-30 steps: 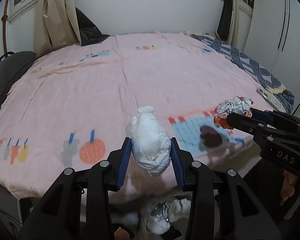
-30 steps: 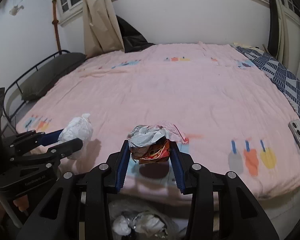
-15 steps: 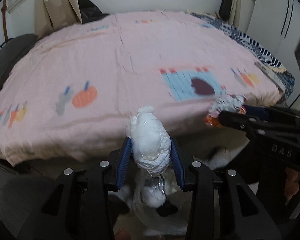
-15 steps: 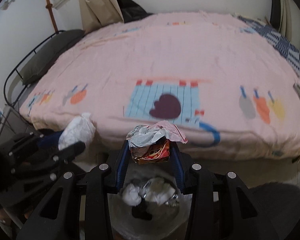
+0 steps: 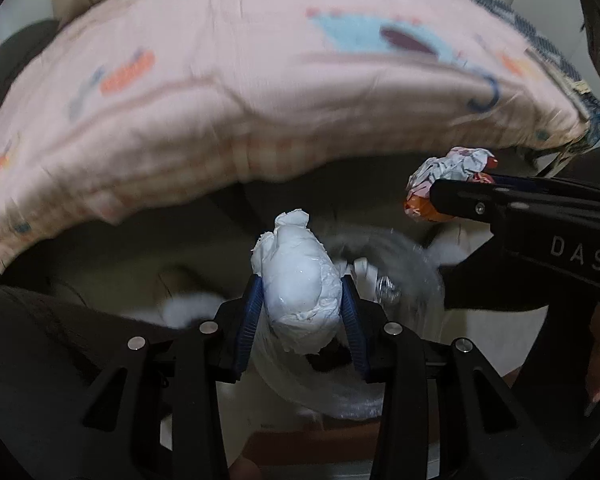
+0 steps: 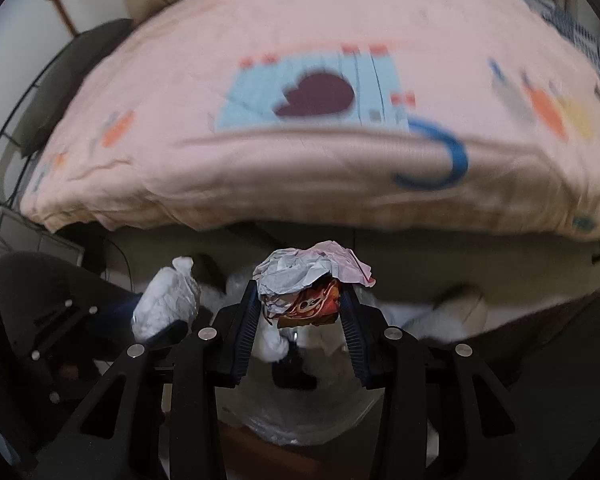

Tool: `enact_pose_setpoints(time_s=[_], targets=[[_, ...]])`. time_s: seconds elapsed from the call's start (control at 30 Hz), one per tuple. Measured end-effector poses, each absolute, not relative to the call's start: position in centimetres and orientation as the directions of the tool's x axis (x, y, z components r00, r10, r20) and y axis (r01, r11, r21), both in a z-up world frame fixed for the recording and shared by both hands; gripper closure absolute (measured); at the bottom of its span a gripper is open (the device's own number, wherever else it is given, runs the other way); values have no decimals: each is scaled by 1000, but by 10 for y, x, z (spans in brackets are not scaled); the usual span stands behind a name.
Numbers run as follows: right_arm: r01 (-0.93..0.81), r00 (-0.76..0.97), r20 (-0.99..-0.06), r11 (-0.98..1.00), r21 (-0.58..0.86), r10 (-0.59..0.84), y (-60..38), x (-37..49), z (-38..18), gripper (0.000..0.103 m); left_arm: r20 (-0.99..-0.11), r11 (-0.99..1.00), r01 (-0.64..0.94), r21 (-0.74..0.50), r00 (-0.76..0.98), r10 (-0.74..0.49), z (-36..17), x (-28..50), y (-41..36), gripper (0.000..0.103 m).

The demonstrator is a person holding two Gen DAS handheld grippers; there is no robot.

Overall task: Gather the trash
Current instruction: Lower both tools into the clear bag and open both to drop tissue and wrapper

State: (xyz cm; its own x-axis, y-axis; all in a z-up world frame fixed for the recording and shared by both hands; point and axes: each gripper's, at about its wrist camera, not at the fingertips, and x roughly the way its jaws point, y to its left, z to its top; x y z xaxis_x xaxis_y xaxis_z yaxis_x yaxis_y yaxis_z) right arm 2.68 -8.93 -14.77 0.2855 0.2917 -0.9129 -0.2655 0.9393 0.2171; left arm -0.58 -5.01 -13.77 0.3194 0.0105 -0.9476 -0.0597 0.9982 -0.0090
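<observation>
I see left hand-held gripper (image 5: 300, 320) pinching white wad (image 5: 300, 284), right hand-held gripper (image 6: 300, 312) pinching crumpled wrapper (image 6: 307, 280). Lined bin (image 6: 311, 408) directly below both, right one more centred. Judge: release straight down.

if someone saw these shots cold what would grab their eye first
Probably the two pieces of trash held up front: a white crumpled wad pinched in the left gripper, and a crumpled wrapper with an orange-red print in the right gripper. Behind them, the pink bedspread with cartoon prints fills the upper half of both views. Below the grippers sits a clear plastic bag with trash already inside.
</observation>
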Motion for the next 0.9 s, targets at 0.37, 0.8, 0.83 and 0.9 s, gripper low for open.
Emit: enact_pose_setpoints(time_s=[0.37,0.8,0.83,0.9], targets=[[-123,37,-982,976,180,186,-86,42,-236,65,-995,995,-96,35,86,44,-203,9,-51,62],[-46,-161,-981,991,122,113,-92,53,-311,64,-989,996,-85,21,-148,8,-280,26,-58,62],[-44,-173,-979,992,119,110,-93,54,-315,64,-987,996,-85,20,-161,6,-284,26,-56,62],[-42,-185,-977,993,114,104,-94,56,-320,64,-982,996,-90,2,-190,-15,-295,27,-53,62]])
